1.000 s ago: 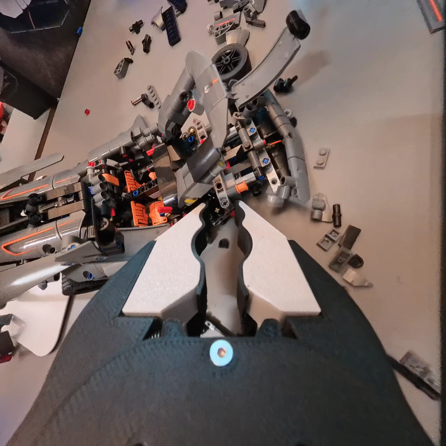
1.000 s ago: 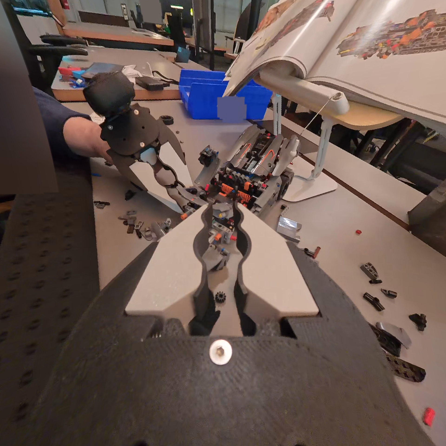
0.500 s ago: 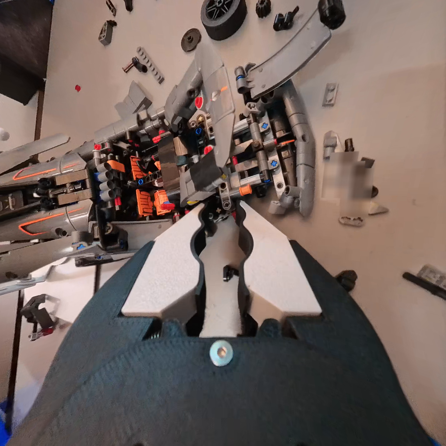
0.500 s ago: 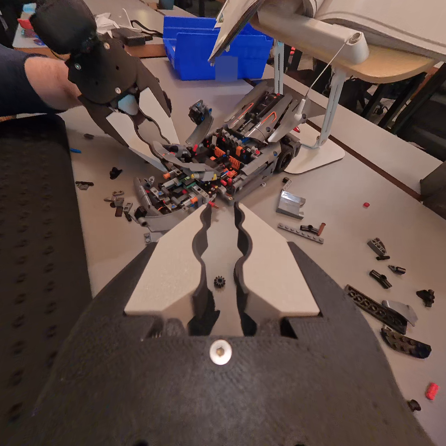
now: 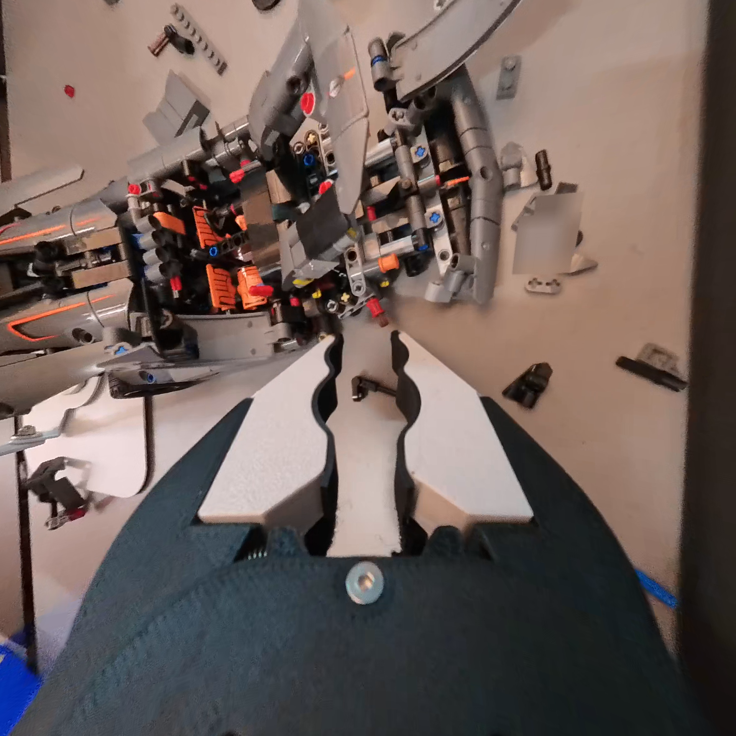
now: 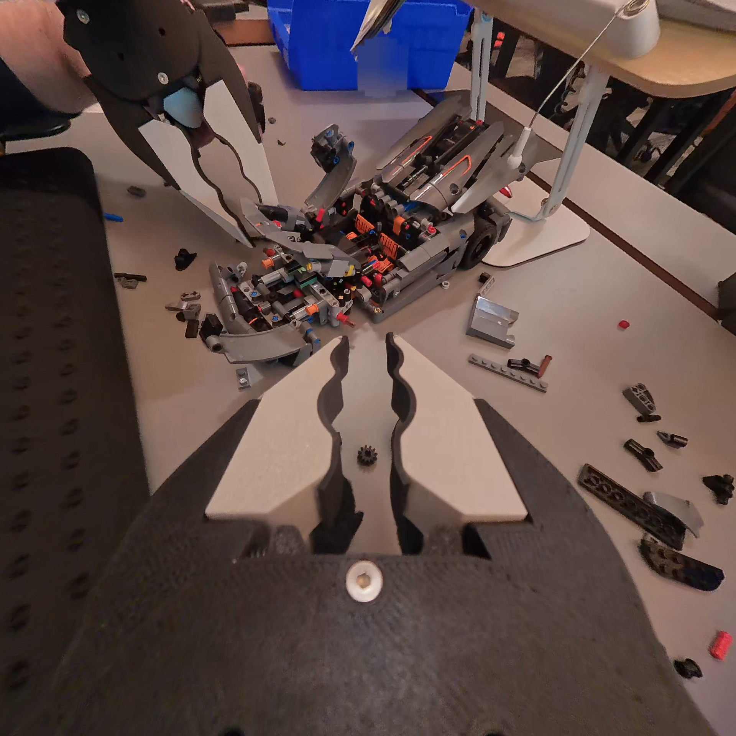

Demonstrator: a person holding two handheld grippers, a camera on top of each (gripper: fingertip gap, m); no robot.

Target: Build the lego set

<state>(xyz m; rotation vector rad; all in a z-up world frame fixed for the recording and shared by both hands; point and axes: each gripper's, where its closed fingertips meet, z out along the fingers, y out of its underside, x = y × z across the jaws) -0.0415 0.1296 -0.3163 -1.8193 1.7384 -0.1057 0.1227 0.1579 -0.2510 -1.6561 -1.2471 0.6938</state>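
I saw left gripper (image 5: 366, 338) jaws narrowly parted, empty, above half-built car (image 5: 247, 239); right gripper (image 6: 366, 338) same, black gear (image 6: 366, 455) beneath; car's rear cut off

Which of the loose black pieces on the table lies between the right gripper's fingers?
The small black gear: it alone sits on the table in the gap between the right gripper fingers; the other black pieces lie out to the sides.

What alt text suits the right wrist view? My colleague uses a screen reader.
An open right gripper points at a half-built grey and orange lego car on a table strewn with loose parts. A small black gear lies between its jaws; the left gripper reaches the car's far side.
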